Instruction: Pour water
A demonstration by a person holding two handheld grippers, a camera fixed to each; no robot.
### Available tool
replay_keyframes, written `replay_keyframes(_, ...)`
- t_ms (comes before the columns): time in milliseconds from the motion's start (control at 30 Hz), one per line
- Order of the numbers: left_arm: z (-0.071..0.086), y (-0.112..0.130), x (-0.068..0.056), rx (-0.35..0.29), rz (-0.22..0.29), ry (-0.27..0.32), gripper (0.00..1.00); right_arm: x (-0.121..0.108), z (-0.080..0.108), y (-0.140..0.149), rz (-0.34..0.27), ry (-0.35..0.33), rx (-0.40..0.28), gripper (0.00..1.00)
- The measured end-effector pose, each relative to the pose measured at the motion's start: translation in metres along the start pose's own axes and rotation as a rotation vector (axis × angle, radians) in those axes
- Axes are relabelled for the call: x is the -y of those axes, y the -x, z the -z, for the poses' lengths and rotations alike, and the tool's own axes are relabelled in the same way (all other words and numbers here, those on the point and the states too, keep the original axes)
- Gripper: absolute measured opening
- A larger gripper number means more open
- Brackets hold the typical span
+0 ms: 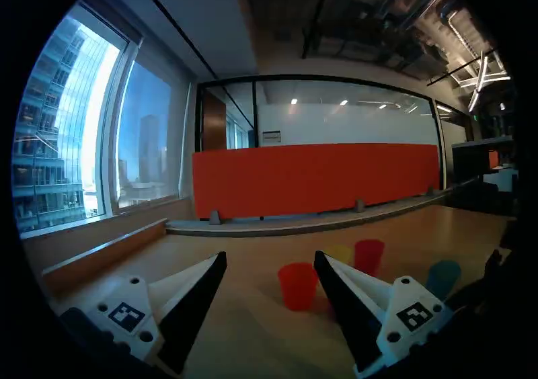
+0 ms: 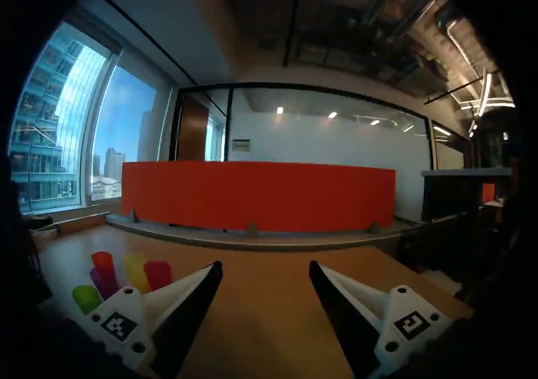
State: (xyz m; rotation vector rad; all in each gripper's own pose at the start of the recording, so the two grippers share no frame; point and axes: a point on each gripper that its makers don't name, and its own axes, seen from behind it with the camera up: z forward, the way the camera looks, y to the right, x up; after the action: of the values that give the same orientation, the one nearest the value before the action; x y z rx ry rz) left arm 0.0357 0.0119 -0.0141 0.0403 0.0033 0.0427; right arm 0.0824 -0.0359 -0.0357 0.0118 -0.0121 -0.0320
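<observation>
Right gripper view, five cups [image 2: 86,298] [image 2: 104,285] [image 2: 103,263] [image 2: 134,269] [image 2: 158,273], right tool [image 2: 265,266] spread

Orange cup [image 1: 298,286], yellow cup [image 1: 340,252], red cup [image 1: 369,255] and blue cup [image 1: 444,277], upright, close together on wooden table [image 1: 269,328]

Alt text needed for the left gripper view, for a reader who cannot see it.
The left gripper hangs open above a wooden table, its fingers framing an orange cup. Farther off stand a yellow cup, a red cup and a blue cup, with an orange partition and tall windows beyond.
</observation>
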Motion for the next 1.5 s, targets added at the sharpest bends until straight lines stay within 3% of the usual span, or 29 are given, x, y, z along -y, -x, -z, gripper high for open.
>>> replay_keyframes(633,-0.013,0.036,0.009,0.013,0.031,-0.029,0.97,0.003,0.004,0.007,0.002,0.016,0.031,1.0)
replay_keyframes(1500,-0.018,0.045,0.005,0.018,0.047,-0.011,0.97,-0.002,0.005,0.007,0.005,0.022,0.036,1.0)
